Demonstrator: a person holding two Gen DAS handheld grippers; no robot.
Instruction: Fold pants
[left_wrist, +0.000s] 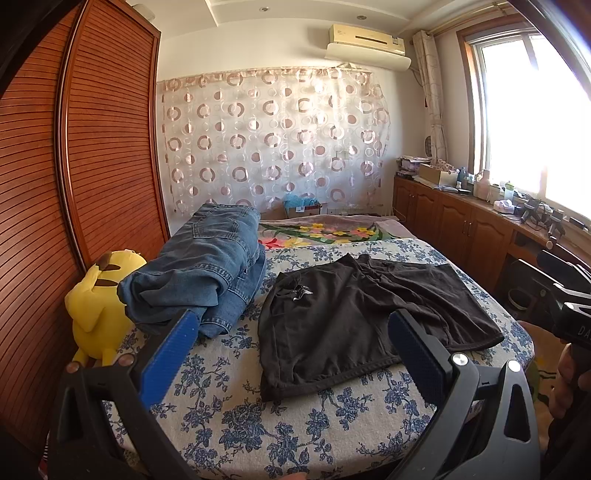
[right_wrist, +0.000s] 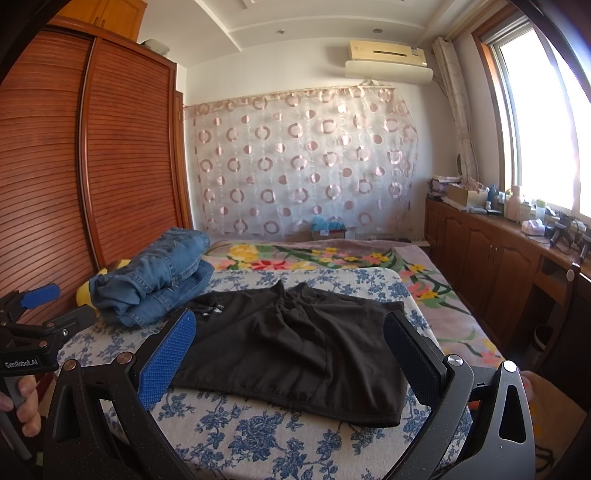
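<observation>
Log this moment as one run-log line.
stage: pre-grasp | left gripper: open, empty | right gripper: open, empty | black shorts: flat, unfolded | jeans: piled beside

Black shorts (left_wrist: 354, 317), blue denim jeans (left_wrist: 207, 273), blue-floral white bedspread (left_wrist: 295, 424), yellow plush (left_wrist: 96, 310).

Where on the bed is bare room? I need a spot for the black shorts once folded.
Free: the blue floral cover between the black shorts and the bed's near edge, and the flowered blanket beyond them. Crowded: the left side, where the folded jeans sit beside the yellow plush toy.
</observation>
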